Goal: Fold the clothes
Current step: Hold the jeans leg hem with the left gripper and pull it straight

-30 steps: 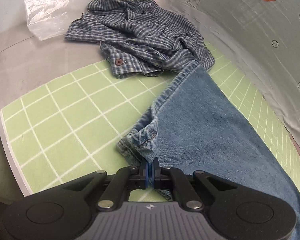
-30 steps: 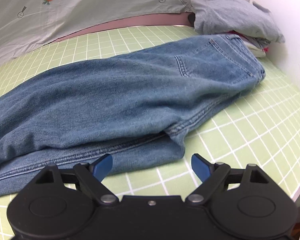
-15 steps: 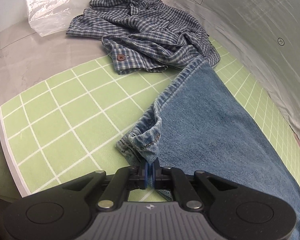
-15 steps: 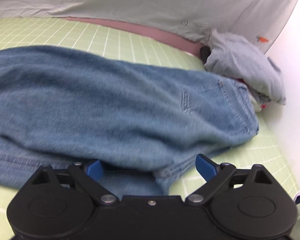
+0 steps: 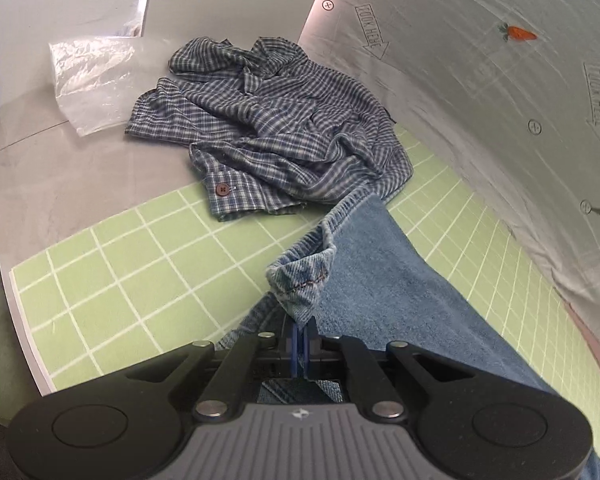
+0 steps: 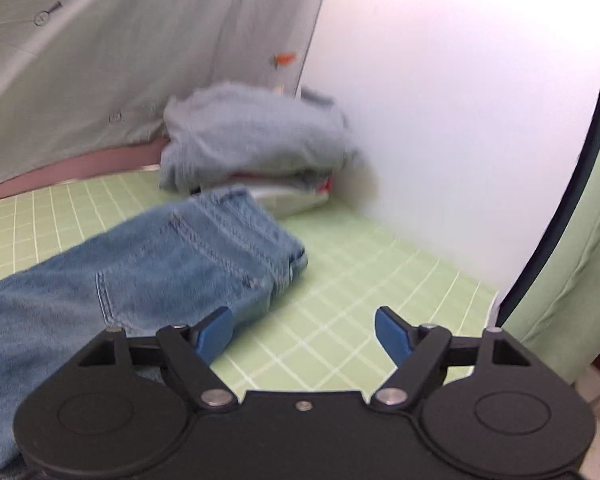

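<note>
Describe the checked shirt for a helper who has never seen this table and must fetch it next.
Start at the green grid mat and follow the jeans to their far hem. The checked shirt lies crumpled there, half on the mat, half on the bare grey tabletop. It is the only blue-and-white plaid piece, one dark red button showing.

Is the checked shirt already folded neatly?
No, the checked shirt lies crumpled in a heap beyond the jeans.

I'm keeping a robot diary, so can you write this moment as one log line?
task: fold clothes | left gripper: shut on jeans hem | right gripper: closing, nothing between, beside waistband | plaid shirt: crumpled, unfolded
</note>
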Tool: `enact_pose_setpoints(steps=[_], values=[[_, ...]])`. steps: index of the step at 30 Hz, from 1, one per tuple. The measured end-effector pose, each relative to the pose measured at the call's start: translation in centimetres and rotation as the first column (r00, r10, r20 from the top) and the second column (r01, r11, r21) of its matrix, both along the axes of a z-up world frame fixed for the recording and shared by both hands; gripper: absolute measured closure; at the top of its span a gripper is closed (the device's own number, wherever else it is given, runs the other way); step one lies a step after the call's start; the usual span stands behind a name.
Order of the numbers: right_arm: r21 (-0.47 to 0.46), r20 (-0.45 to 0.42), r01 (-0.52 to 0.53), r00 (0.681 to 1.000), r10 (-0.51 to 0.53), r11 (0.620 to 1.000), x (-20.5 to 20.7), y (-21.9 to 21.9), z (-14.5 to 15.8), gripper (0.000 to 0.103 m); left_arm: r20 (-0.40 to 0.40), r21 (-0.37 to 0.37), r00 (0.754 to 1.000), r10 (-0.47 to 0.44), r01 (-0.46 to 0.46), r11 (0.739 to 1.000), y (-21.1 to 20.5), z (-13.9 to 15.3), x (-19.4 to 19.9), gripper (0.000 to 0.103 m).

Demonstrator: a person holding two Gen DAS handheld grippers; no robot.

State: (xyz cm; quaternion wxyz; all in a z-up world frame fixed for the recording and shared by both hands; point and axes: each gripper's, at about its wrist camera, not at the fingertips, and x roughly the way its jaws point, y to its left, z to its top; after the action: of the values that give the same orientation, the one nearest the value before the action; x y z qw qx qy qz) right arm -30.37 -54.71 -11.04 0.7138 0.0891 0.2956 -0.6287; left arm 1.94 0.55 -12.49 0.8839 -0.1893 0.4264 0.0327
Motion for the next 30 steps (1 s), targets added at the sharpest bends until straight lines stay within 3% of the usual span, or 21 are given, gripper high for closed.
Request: enact_pose_setpoints(steps=[3,11,15,20,23,24,25,27,28,30], values=[[0.046,-0.063,-0.108,0.992,0.110,0.993,0.5,1.3,-1.8,0.019,-0.031,-0.005,0.999,0.025,-0.025,1.000,0.0,-0.9,-0.3,0.099],[0.152,-0.083,-0.384,0.913,0.399,0.911,7.0,6.1,-5.4,0.015,-0.041,-0.018,0.998,0.055,-0.056,0.998,0.1,-0.9,-1.0,0.099],[0.163,-0.177,-0.470,0.851,0.494,0.867,9.4,6.5,-6.2,0.015,-0.041,-0.025,0.996,0.074,-0.075,0.997,0.1,-0.9,-1.1,0.099],[0.191,-0.285,-0.566,0.749,0.598,0.802,11.7,6.8,-7.3,0.014,-0.048,-0.042,0.994,0.098,-0.100,0.994,0.3,-1.2,-1.2,0.099],[0.144,-0.336,-0.592,0.725,0.602,0.793,12.3,7.0,-7.7,0.020,-0.049,-0.044,0.993,0.105,-0.107,0.993,0.3,-1.3,-1.1,0.099],[0.127,-0.333,-0.588,0.734,0.593,0.799,12.4,6.8,-7.6,0.034,-0.049,-0.044,0.993,0.107,-0.109,0.993,0.3,-1.3,-1.0,0.099],[0.114,-0.304,-0.566,0.762,0.571,0.816,12.2,6.3,-7.3,0.052,-0.048,-0.044,0.993,0.110,-0.113,0.993,0.3,-1.3,-1.0,0.099],[0.089,-0.217,-0.510,0.828,0.517,0.855,11.5,5.1,-6.2,0.065,-0.032,-0.049,0.992,0.119,-0.121,0.991,0.3,-0.9,-1.1,0.099],[0.076,-0.171,-0.486,0.854,0.491,0.871,10.9,4.6,-5.6,0.066,-0.023,-0.052,0.992,0.124,-0.125,0.991,0.3,-0.7,-1.1,0.100],[0.029,-0.140,-0.476,0.869,0.475,0.879,9.9,4.5,-4.6,0.068,0.007,-0.053,0.993,0.121,-0.121,0.991,0.3,0.2,-1.2,0.100]])
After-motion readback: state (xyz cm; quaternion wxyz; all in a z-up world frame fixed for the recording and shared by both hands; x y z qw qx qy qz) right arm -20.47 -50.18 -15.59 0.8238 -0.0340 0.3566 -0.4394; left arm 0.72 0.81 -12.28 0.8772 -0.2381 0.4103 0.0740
